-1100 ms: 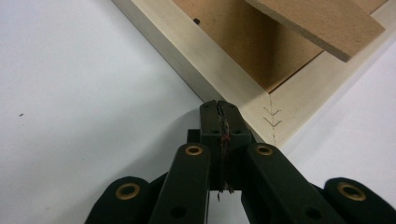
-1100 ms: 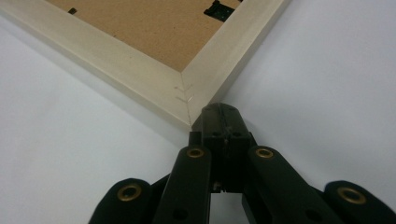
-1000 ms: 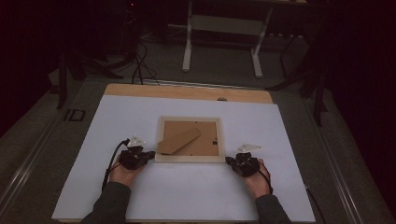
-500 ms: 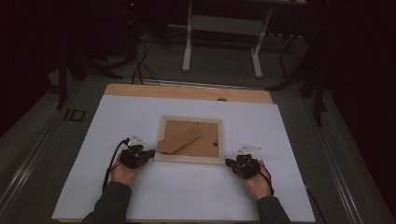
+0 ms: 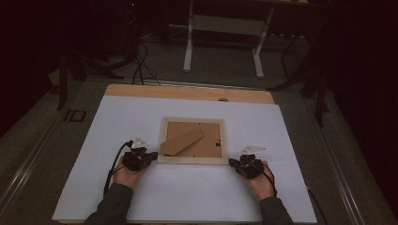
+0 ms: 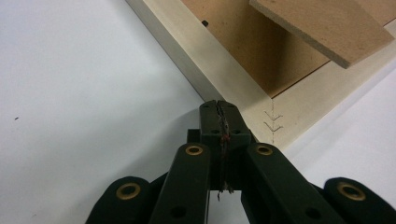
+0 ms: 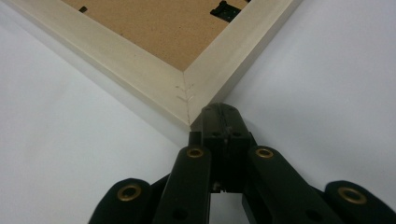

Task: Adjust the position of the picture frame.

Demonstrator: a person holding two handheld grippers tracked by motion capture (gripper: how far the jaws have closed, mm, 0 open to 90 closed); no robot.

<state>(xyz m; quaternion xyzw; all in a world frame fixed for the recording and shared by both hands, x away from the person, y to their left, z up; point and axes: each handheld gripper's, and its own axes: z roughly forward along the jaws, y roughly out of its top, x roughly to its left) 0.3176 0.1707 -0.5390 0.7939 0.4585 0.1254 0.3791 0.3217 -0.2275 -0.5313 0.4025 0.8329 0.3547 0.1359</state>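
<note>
A pale wooden picture frame lies face down on the white sheet, its brown backing board up. A brown stand flap slants across the back. My left gripper is shut and empty, its tips at the frame's near left corner. My right gripper is shut and empty too, its tips against the near right corner. In the left gripper view the flap juts up over the backing. Black turn clips show in the right gripper view.
The white sheet covers most of the wooden table. Beyond the table's far edge stand a white table base and dark cables on the floor. A small dark object lies off the sheet's left side.
</note>
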